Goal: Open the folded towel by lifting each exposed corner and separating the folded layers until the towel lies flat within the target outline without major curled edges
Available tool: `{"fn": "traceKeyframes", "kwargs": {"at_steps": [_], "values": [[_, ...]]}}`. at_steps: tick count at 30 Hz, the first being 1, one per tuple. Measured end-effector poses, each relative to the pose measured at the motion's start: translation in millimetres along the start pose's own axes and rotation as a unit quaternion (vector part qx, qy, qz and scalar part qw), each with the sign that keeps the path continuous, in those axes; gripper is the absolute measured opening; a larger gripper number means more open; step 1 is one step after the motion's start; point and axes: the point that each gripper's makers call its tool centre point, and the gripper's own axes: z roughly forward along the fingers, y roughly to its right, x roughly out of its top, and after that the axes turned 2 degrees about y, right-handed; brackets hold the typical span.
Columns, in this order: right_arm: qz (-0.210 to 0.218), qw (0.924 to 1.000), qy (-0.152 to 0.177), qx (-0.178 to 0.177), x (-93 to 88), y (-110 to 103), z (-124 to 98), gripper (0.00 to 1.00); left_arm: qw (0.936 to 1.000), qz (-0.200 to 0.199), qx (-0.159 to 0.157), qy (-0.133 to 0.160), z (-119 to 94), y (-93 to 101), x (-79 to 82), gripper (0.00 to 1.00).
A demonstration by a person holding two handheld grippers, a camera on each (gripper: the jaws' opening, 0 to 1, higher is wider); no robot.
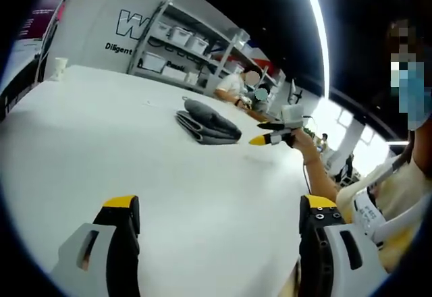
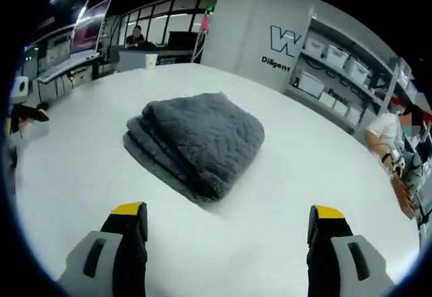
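A dark grey quilted towel [image 2: 199, 138] lies folded in thick layers on the white table [image 2: 283, 175], its stacked edges facing my right gripper. My right gripper [image 2: 228, 210] is open, a short way back from the towel's near edge, with nothing between its yellow-tipped jaws. In the left gripper view the towel [image 1: 208, 123] lies farther off, past a wide stretch of bare table [image 1: 135, 148]. My left gripper [image 1: 221, 206] is open and holds nothing. The right gripper [image 1: 273, 135] also comes in from the right, held in a hand just right of the towel.
Shelves with white bins [image 2: 337, 61] stand behind the table, and a seated person [image 2: 391, 131] is at its far right edge. A paper cup [image 1: 59, 67] stands at a far table edge. Desks with monitors [image 2: 88, 34] line the back.
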Motion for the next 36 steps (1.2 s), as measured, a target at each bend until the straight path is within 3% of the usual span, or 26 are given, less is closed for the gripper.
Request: {"fn": "traceKeyframes", "kwargs": {"at_steps": [7,11,14,24,31,36], "values": [[-0.014,0.9996,0.003,0.024,-14.8,-19,-27,0.99,1.0,0.004,0.0,-0.004,1,0.3,-0.8,0.97],[-0.058,0.9977,0.006,0.034,-25.4,-31,-47,0.99,1.0,0.005,0.0,-0.007,2,0.6,-1.7,0.97],[-0.064,0.9972,0.001,0.039,-35.7,-39,-64,0.99,0.9999,0.006,-0.002,-0.008,3,2.0,-1.3,0.97],[-0.023,0.9986,0.017,0.045,-62.6,-40,-103,0.98,0.9998,0.019,0.005,-0.009,2,7.4,1.9,0.96],[-0.013,0.9982,0.009,0.058,-79.3,-48,-106,0.96,0.9991,0.032,0.003,-0.027,7,11.0,-4.8,0.96],[-0.004,0.9976,0.007,0.069,-87.1,-49,-110,0.95,0.9989,0.04,0.017,-0.02,0,9.1,0.7,0.96]]}}
